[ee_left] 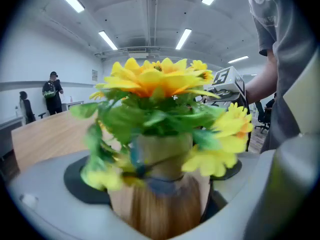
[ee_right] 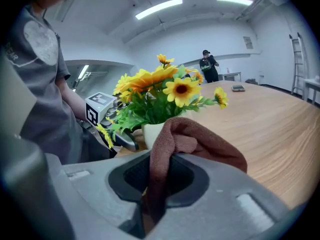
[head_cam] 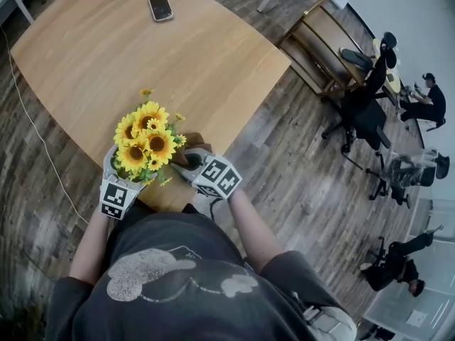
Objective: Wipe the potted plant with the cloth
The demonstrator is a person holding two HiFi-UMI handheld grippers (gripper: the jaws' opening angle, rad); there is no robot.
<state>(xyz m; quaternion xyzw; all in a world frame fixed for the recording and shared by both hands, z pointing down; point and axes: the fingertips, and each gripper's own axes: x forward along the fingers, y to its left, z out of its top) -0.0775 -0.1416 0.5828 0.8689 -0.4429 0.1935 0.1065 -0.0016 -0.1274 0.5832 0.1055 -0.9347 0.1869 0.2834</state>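
The potted plant [head_cam: 146, 142], yellow sunflowers in a pale pot [ee_left: 162, 154], stands near the front edge of the wooden table [head_cam: 142, 55]. My left gripper [head_cam: 131, 172] stands open around the pot from the left. In the left gripper view the pot is blurred between the two pads, apart from them. My right gripper [ee_right: 157, 179] is shut on a brown cloth [ee_right: 195, 141], which hangs folded over its jaws just right of the pot [ee_right: 152, 131]. In the head view the cloth [head_cam: 190, 142] shows beside the flowers, ahead of the right gripper [head_cam: 186, 163].
A phone [head_cam: 161, 8] lies at the table's far side. Office chairs [head_cam: 359, 116], a low shelf unit [head_cam: 313, 48] and several people stand on the wood floor to the right. A cable [head_cam: 28, 119] runs along the floor at left.
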